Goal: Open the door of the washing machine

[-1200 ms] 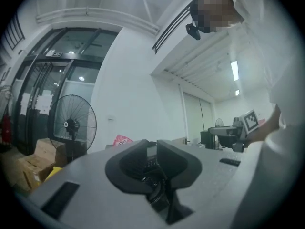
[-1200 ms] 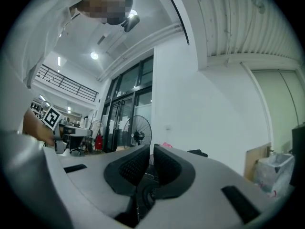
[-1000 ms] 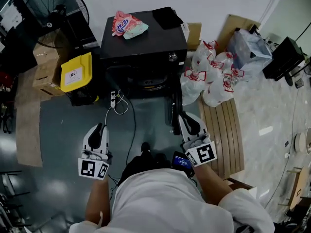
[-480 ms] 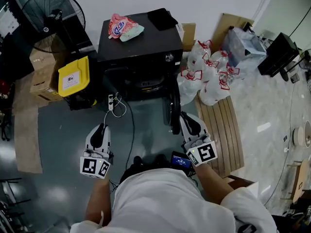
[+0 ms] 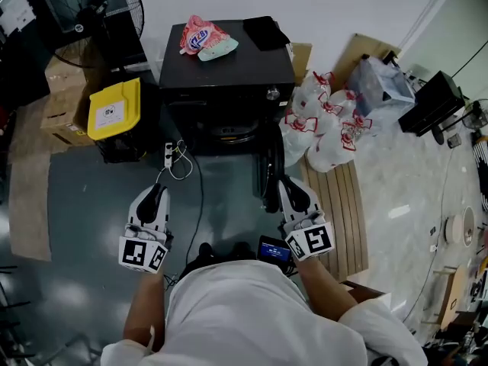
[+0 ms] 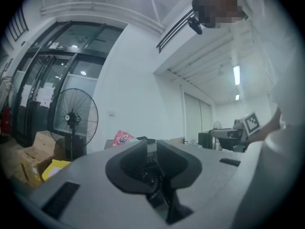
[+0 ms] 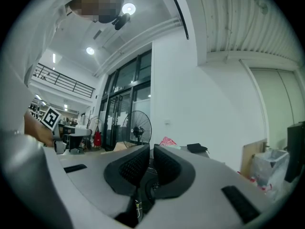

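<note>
Holding left gripper (image 5: 155, 193) and right gripper (image 5: 290, 185) clenched, empty, pointing at the far washing machine (image 5: 226, 71), not touching.

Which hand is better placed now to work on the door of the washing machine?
Right, probably. The right claw sits just beside the dark door standing out from the washing machine; the left claw is farther off, over bare floor.
</note>
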The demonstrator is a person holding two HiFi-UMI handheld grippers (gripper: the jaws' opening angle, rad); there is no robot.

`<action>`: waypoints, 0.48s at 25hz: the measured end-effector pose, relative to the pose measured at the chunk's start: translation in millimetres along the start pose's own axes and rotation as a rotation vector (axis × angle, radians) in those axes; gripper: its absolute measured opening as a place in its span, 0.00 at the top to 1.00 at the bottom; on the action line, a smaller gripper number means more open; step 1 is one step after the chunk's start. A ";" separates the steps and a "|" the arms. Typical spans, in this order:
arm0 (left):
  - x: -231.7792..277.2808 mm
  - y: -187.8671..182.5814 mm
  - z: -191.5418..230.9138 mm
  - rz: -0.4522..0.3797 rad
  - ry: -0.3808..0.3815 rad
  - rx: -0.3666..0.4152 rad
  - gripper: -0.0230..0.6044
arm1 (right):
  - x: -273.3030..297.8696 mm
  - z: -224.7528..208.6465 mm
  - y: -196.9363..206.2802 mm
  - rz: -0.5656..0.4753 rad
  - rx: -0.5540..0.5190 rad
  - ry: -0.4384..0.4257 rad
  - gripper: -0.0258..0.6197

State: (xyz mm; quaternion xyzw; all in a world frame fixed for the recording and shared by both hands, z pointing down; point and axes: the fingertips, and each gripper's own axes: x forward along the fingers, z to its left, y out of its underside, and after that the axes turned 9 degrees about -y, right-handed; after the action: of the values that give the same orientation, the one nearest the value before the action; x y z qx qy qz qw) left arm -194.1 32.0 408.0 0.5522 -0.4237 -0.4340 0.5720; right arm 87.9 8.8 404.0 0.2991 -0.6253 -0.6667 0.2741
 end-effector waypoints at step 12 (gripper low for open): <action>0.2 6.9 -0.2 0.020 -0.018 0.003 0.86 | 3.1 1.2 5.8 0.006 -0.008 -0.002 0.89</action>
State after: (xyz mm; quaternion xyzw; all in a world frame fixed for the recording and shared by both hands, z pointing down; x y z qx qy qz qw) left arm -193.6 31.9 414.8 0.5447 -0.4352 -0.4326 0.5717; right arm 84.9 6.9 409.7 0.2954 -0.6238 -0.6686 0.2766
